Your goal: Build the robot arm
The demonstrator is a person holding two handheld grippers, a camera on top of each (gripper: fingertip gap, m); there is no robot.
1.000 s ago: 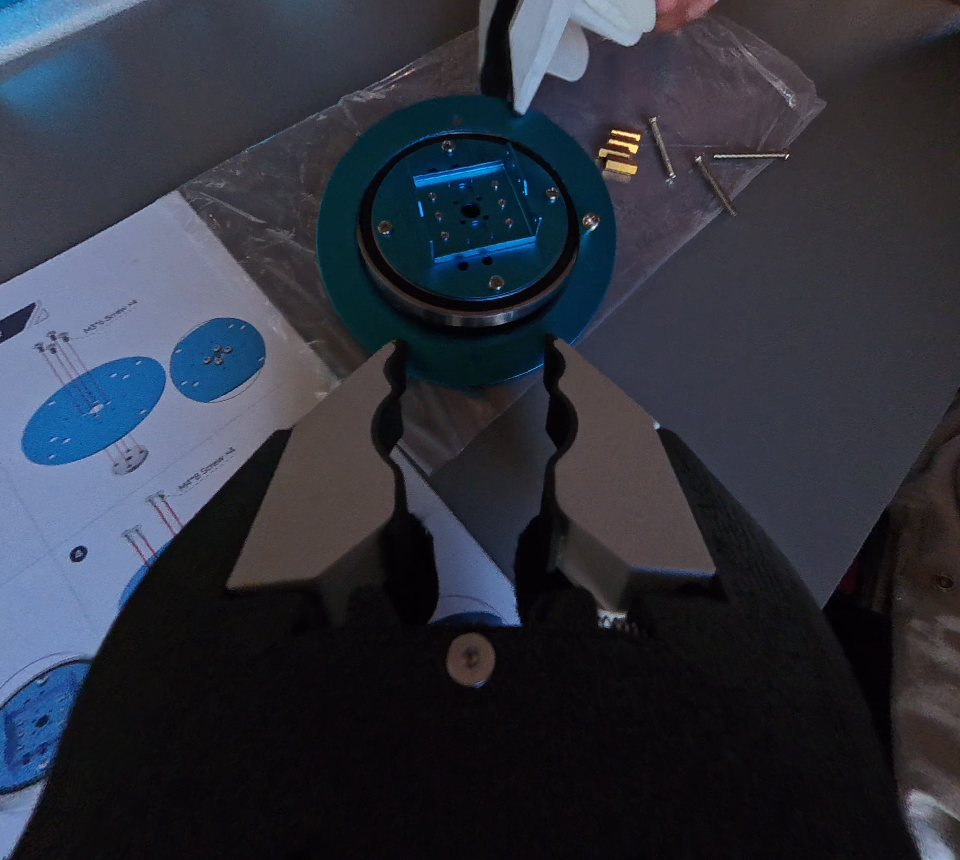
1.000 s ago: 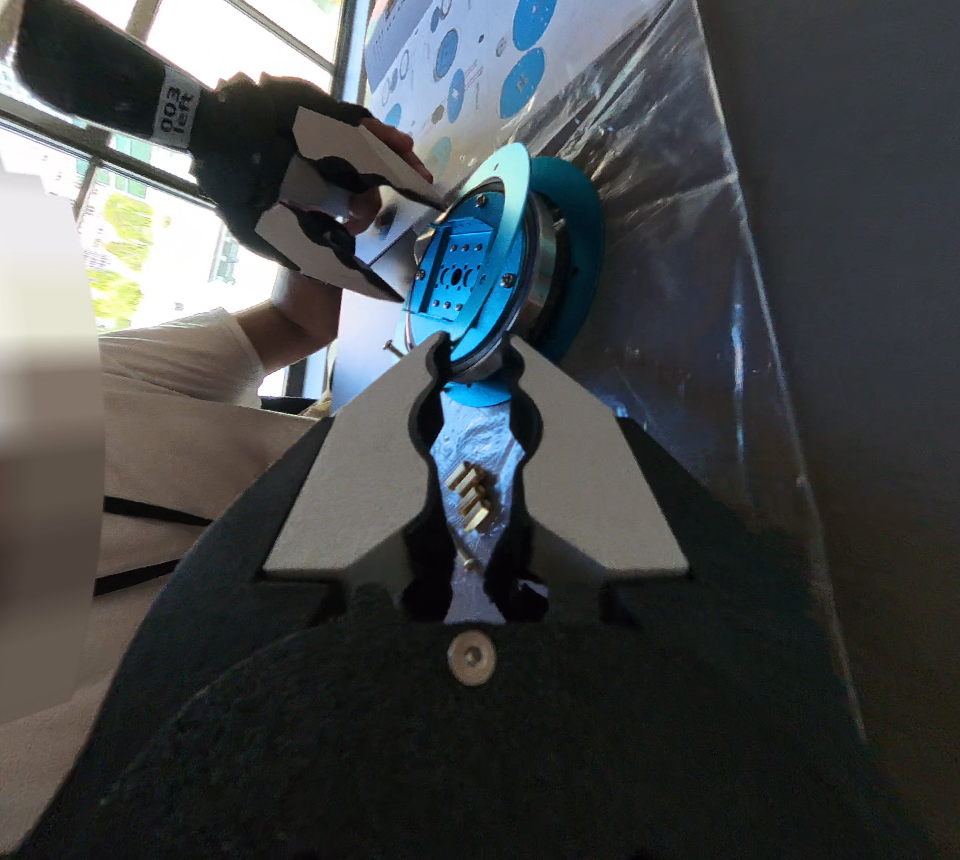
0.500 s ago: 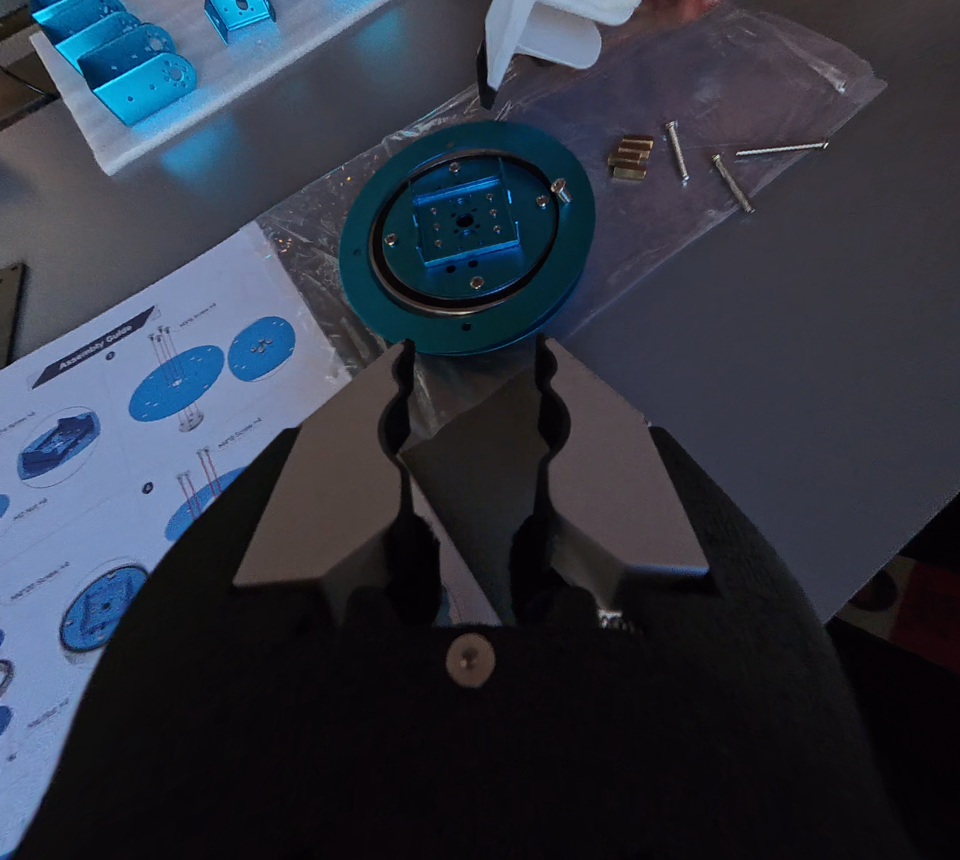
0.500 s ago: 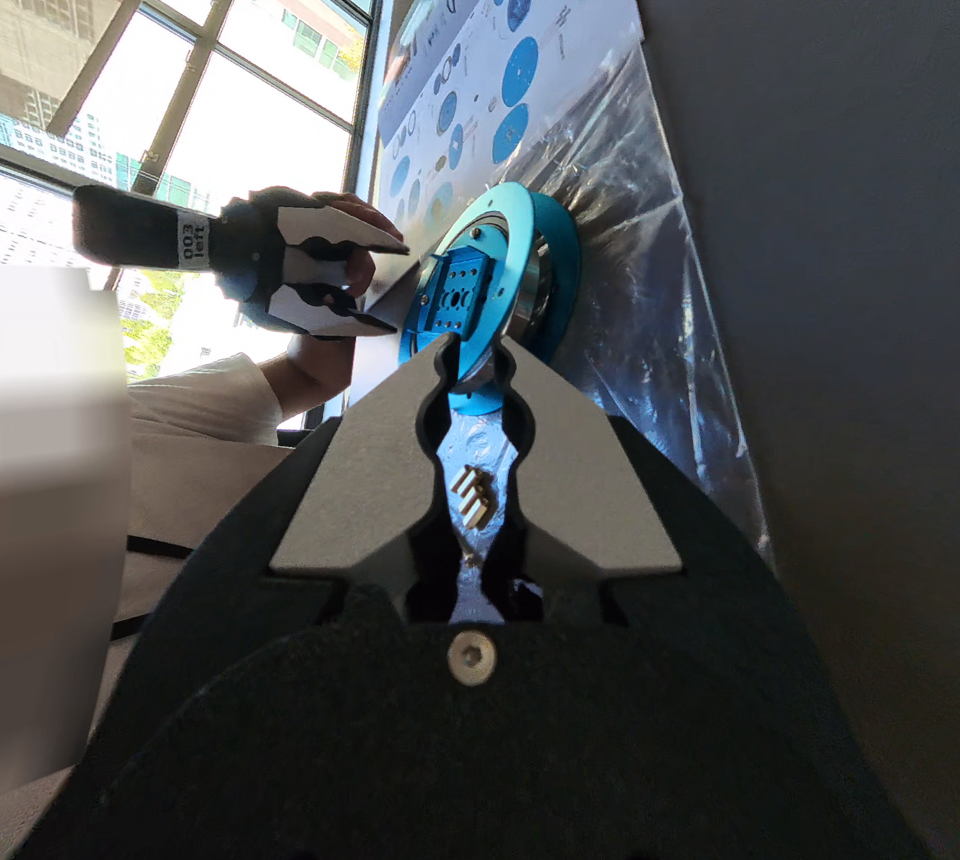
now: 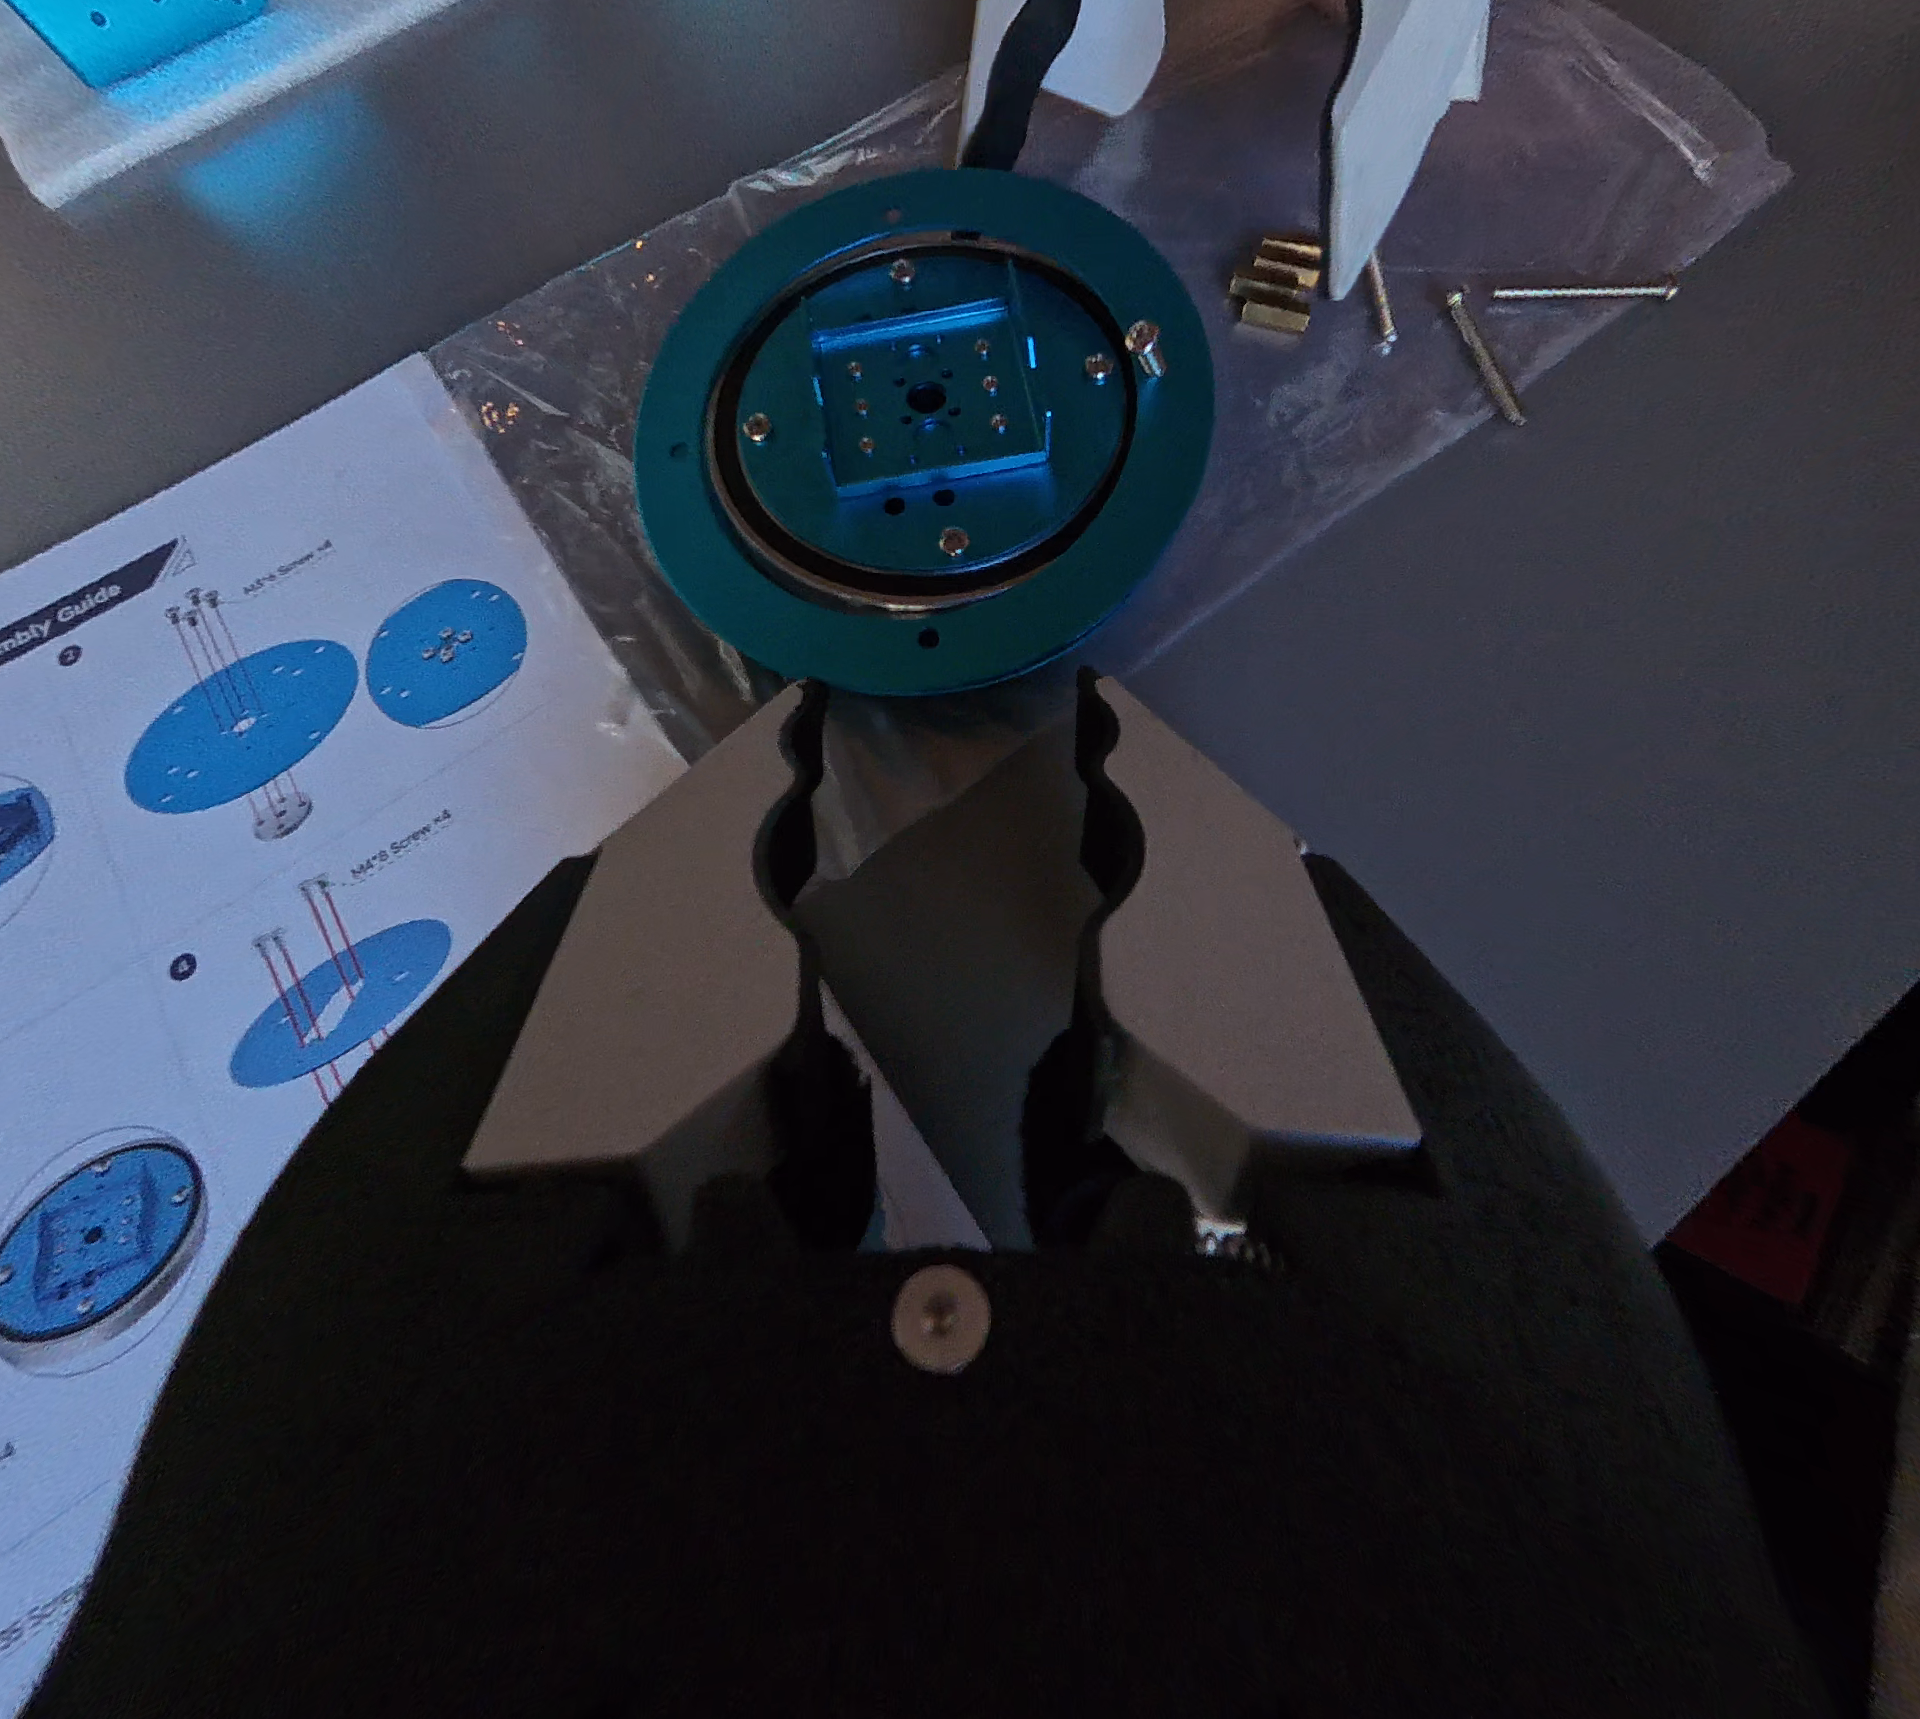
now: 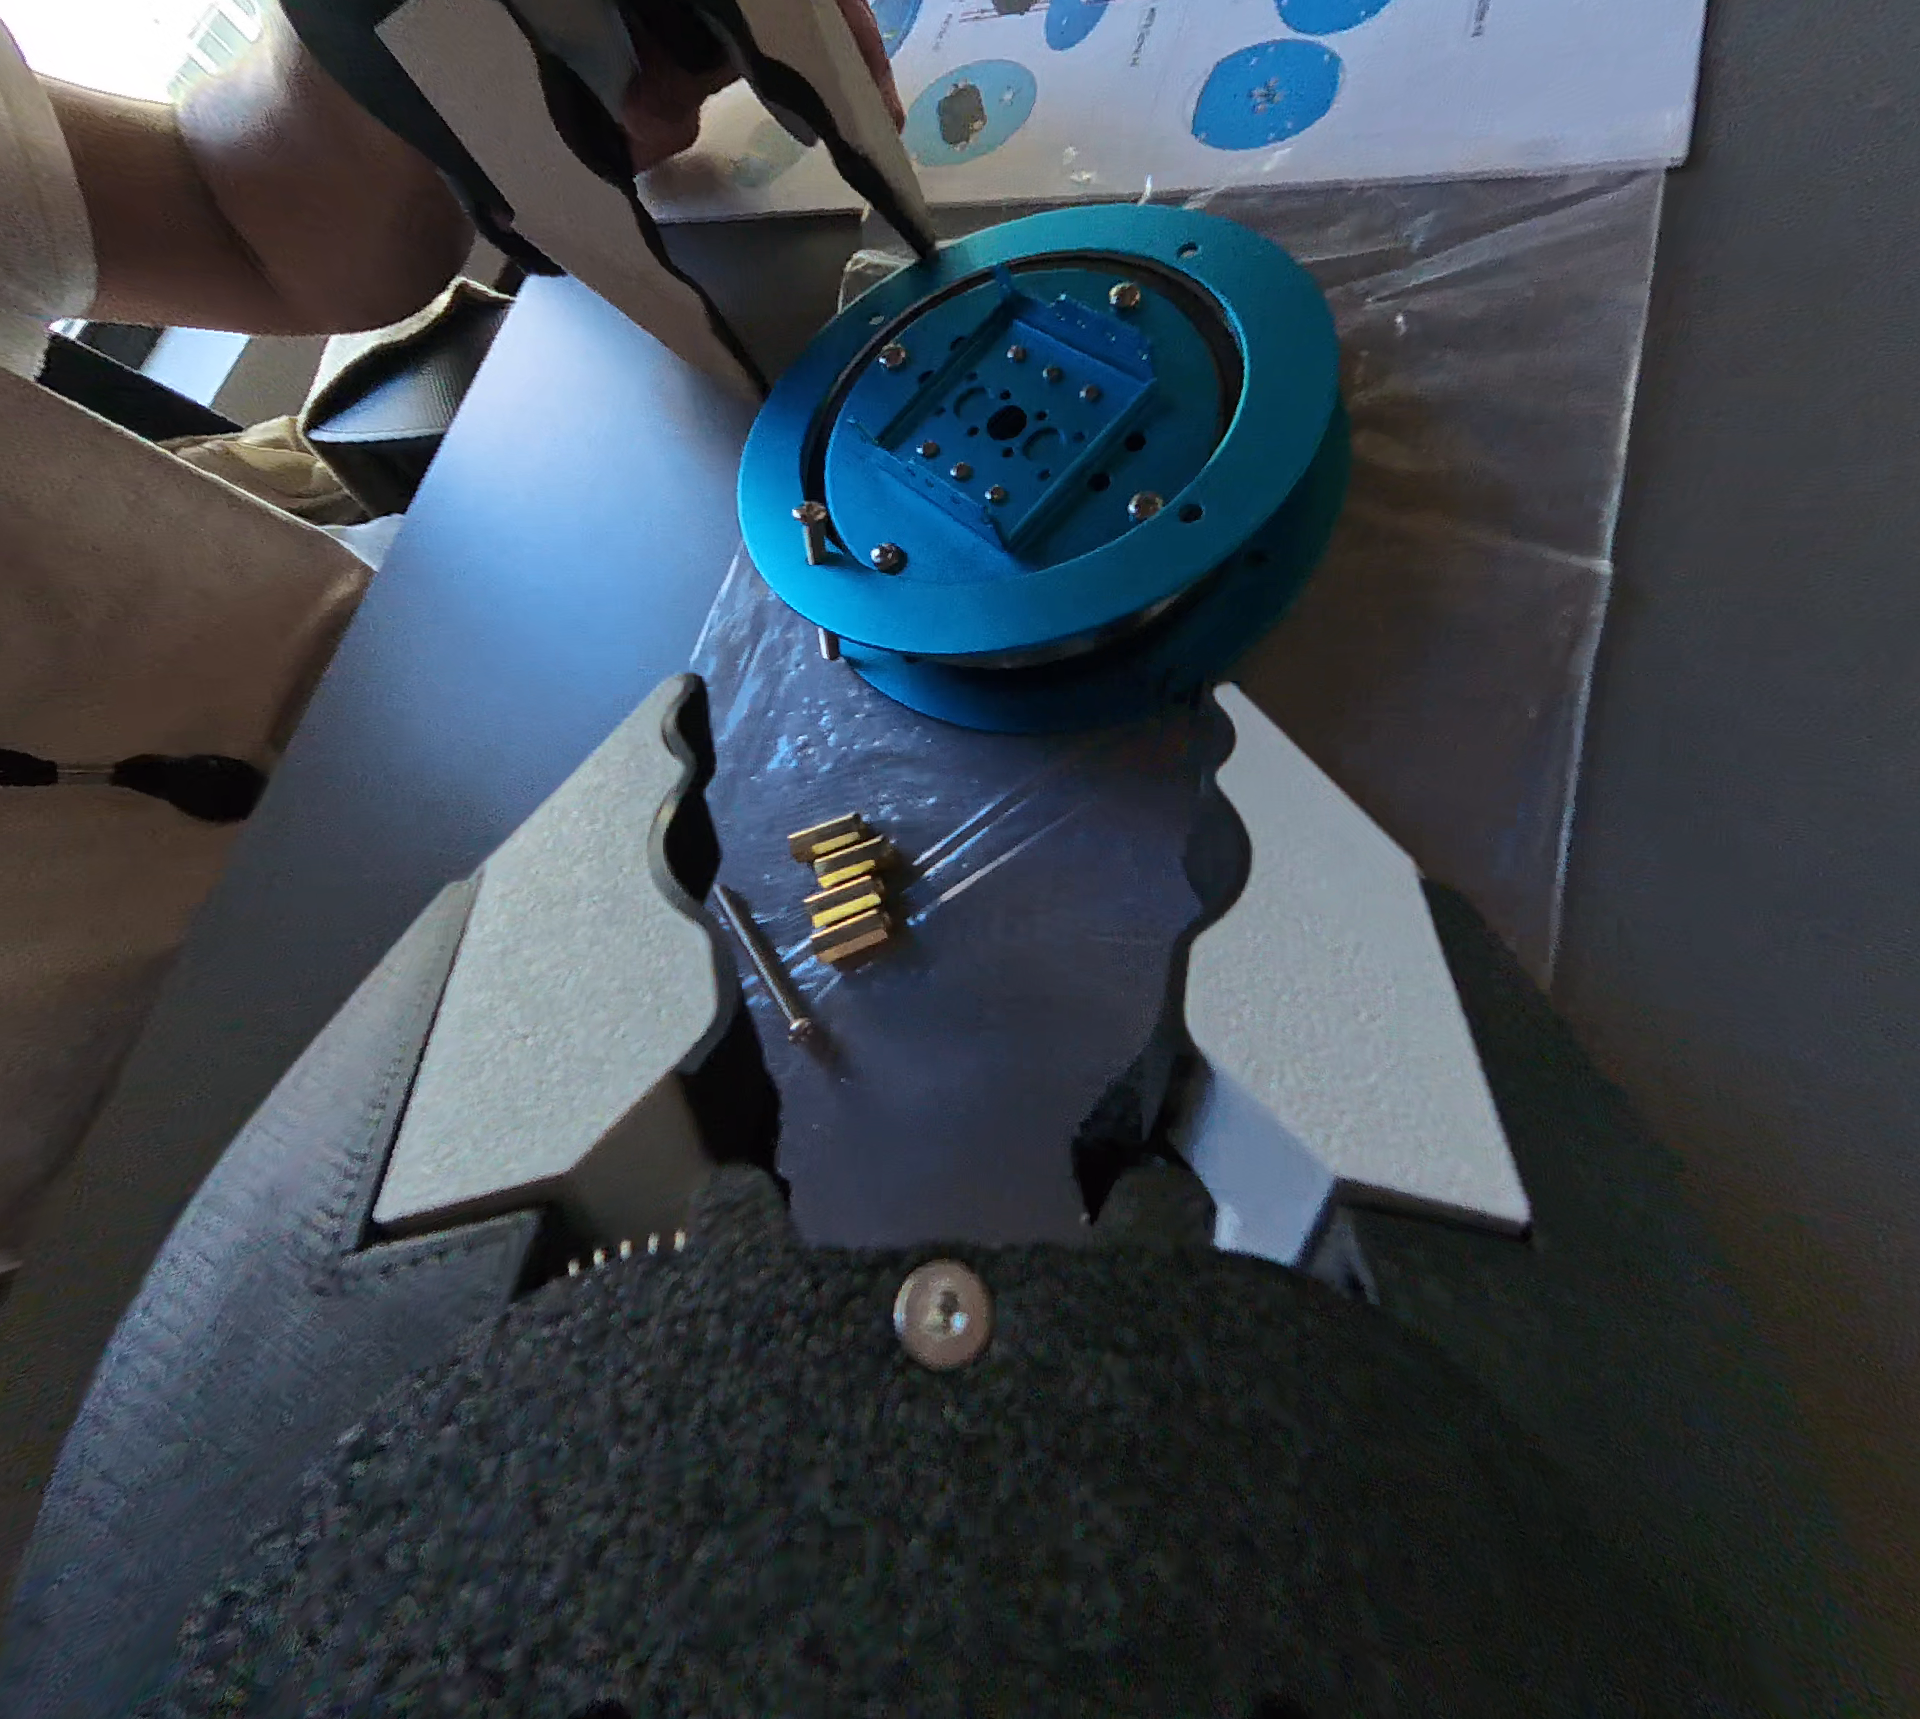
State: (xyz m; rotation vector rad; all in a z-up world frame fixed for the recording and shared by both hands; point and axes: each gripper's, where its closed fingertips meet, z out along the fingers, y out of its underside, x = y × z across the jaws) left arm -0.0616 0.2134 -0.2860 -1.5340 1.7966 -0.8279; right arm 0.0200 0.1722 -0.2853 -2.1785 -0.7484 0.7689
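Both my jaws stand released: the left gripper (image 5: 940, 698) just beside the blue turntable (image 5: 925, 433) on plastic sheet (image 6: 1455, 443), the right gripper (image 6: 961, 703) over brass standoffs (image 6: 847, 890). The turntable looks rigid, weighty metal; I'd judge its outer rim best.

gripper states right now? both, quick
Left hand-held gripper: open, holding nothing, at the near edge of the blue round plate.
Right hand-held gripper: open, empty, over the brass spacers.

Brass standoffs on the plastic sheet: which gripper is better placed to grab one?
Right, probably. The right gripper is open, and the brass standoffs lie between its fingers in its own view. The left gripper, also open, is across the blue turntable from them.
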